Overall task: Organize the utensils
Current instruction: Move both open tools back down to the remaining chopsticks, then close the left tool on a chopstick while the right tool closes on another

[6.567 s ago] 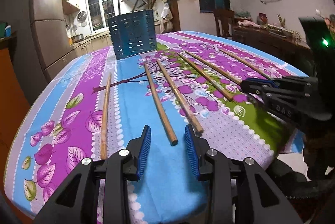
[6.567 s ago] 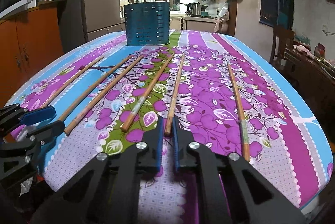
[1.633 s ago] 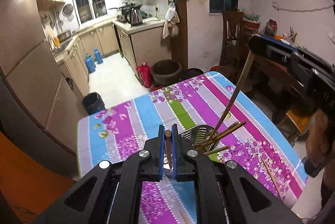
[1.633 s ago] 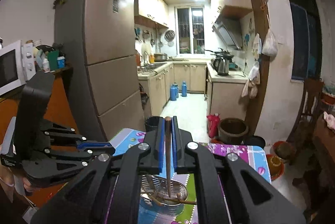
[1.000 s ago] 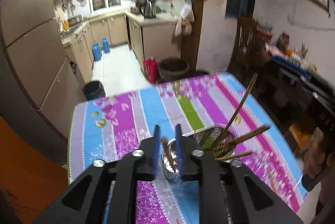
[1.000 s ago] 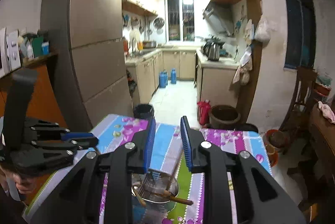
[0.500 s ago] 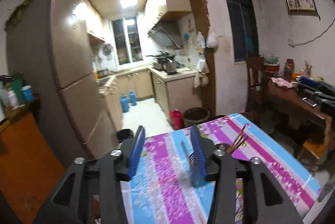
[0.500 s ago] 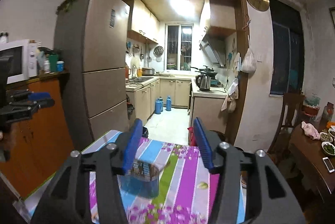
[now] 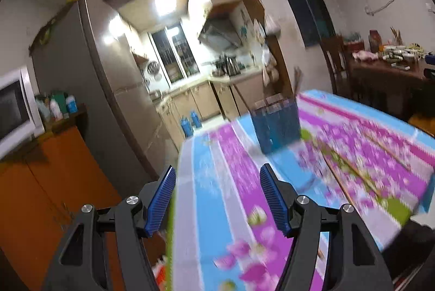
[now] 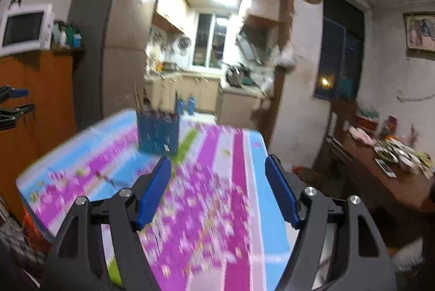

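A blue slotted utensil holder [image 9: 277,125] stands upright at the far end of the table with wooden chopsticks sticking out of its top; it also shows in the right wrist view [image 10: 158,134]. Blurred chopsticks [image 9: 350,177] lie on the flowered tablecloth [image 9: 239,198] to the right. My left gripper [image 9: 217,198] is open and empty, above the table's near left edge. My right gripper [image 10: 217,190] is open and empty, above the table's right part. The left gripper's fingers [image 10: 13,100] show at the far left of the right wrist view.
An orange cabinet [image 9: 40,182] with a microwave [image 10: 25,28] stands left of the table. A tall fridge [image 10: 119,46] is behind it. A dark side table [image 10: 380,171] with dishes and a phone stands right. A wooden chair [image 9: 337,65] is beyond the table.
Both grippers let go of their chopsticks over the holder, opened wide, and pulled back and down toward the near end of the table. Both views are blurred by motion.
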`<state>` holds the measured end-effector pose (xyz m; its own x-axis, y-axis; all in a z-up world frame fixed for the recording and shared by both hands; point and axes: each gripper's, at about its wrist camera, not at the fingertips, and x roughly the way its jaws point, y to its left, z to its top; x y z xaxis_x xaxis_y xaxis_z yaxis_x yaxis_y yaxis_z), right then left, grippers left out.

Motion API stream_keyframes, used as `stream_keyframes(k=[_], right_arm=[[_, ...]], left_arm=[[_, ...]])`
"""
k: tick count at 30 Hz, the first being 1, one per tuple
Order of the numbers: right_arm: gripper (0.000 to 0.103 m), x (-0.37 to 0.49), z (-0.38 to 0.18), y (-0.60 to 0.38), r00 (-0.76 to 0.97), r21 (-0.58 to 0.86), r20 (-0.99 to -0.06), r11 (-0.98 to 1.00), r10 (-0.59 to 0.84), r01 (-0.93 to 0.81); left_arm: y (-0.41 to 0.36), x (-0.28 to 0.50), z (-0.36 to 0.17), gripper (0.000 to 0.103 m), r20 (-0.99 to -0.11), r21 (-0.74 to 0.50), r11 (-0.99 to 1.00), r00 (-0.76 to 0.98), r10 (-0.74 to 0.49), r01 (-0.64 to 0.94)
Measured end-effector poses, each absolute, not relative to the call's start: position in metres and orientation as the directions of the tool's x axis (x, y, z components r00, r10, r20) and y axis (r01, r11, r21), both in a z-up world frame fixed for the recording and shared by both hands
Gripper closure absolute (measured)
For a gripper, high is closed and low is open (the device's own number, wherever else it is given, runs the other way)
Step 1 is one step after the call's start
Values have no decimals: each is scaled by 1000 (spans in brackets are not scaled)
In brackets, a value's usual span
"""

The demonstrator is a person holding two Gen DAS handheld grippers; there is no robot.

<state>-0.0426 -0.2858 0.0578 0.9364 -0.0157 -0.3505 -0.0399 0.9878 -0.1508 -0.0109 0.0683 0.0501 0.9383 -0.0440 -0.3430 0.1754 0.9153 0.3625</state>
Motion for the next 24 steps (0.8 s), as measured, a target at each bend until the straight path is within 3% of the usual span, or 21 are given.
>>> stream_keyframes(k=[2, 9, 16, 24], right_arm=[[36, -51, 28, -275, 917, -137, -399, 988, 16, -77], [60, -48, -58, -212, 853, -110, -507, 972, 124, -206], [69, -28, -97, -183, 806, -59, -562, 962, 188, -265], [74, 10, -110, -182, 771, 43, -610, 980, 181, -196]], left_arm=[[64, -20, 22, 37, -391, 341, 918, 919, -55, 200], [10, -49, -64, 38, -558, 203, 887, 793, -244, 415], [-20, -53, -107, 38, -616, 157, 872, 736, -281, 464], [-35, -42, -107, 40, -594, 115, 860, 728, -342, 498]])
